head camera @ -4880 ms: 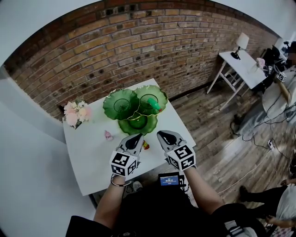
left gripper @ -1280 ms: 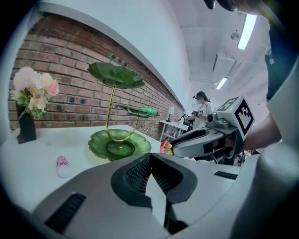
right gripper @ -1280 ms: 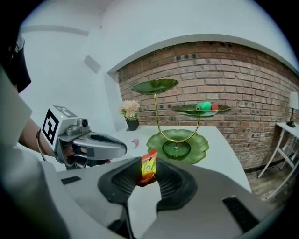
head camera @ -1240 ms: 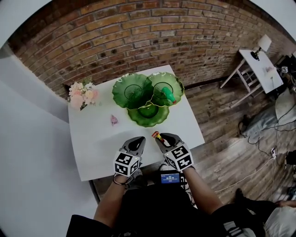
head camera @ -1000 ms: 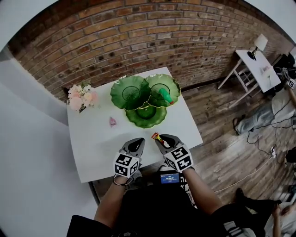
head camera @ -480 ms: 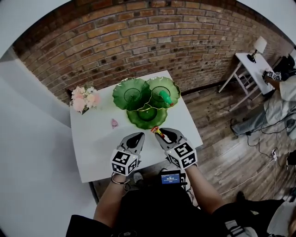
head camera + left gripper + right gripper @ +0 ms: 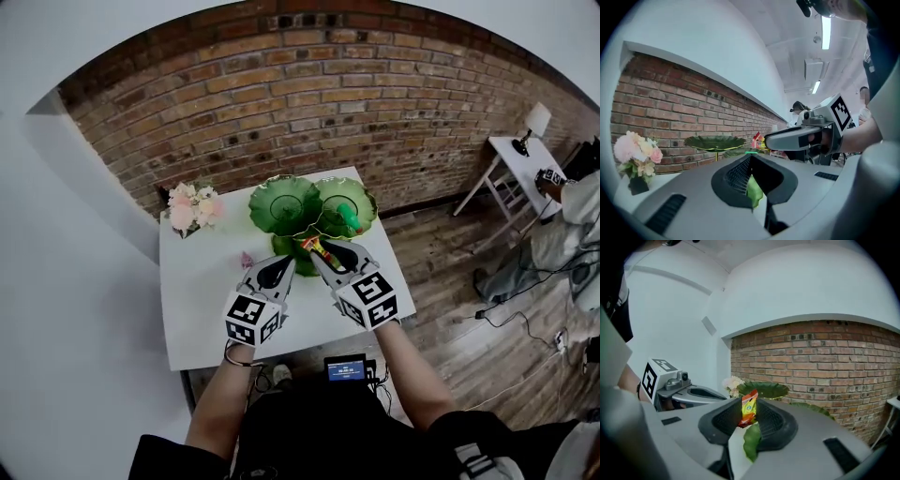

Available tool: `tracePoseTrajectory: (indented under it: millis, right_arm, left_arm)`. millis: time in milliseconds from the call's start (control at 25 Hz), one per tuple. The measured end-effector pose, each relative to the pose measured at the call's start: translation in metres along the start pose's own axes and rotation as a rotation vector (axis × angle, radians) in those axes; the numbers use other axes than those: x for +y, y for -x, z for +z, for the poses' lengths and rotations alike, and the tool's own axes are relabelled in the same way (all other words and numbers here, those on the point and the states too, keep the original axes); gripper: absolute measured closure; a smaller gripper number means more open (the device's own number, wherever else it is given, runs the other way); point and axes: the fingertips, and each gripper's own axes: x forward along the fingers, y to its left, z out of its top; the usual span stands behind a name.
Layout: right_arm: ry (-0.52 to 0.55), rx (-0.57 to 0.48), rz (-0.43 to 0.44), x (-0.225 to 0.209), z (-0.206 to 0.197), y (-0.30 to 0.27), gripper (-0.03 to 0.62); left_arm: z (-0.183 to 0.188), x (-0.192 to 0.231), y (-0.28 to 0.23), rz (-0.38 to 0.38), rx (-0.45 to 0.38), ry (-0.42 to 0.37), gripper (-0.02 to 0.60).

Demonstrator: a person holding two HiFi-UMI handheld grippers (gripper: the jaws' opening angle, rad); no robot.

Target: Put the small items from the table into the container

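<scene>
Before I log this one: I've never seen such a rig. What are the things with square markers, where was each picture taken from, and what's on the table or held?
No robot: a person holds a two-finger gripper in each hand; the marker cubes belong to them. The wide picture comes from a head camera looking down. The other two come from cameras riding on each gripper, looking along its fingers. The right gripper pinches an orange packet close to the green three-bowl dish. The left gripper is shut and empty. On the table lie a pink item and a flower bunch; one bowl holds a green item.
</scene>
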Motion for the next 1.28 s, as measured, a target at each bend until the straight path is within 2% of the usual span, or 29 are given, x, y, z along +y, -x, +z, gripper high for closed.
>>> tracePoseTrajectory:
  millis: [320, 640, 1280]
  right_arm:
    - [0.033, -0.041, 0.027, -0.005, 0.038, -0.025, 0.491]
    - [0.038, -0.002, 0.041, -0.011, 0.043, -0.052, 0.491]
    - [0.050, 0.134, 0.062, -0.016, 0.025, -0.084, 0.488]
  left_arm:
    - [0.037, 0.030, 0.010, 0.080, -0.063, -0.009, 0.574]
    - [0.052, 0.048, 0.006, 0.112, -0.064, -0.021, 0.574]
    - [0.041, 0.064, 0.000, 0.127, -0.050, 0.015, 0.574]
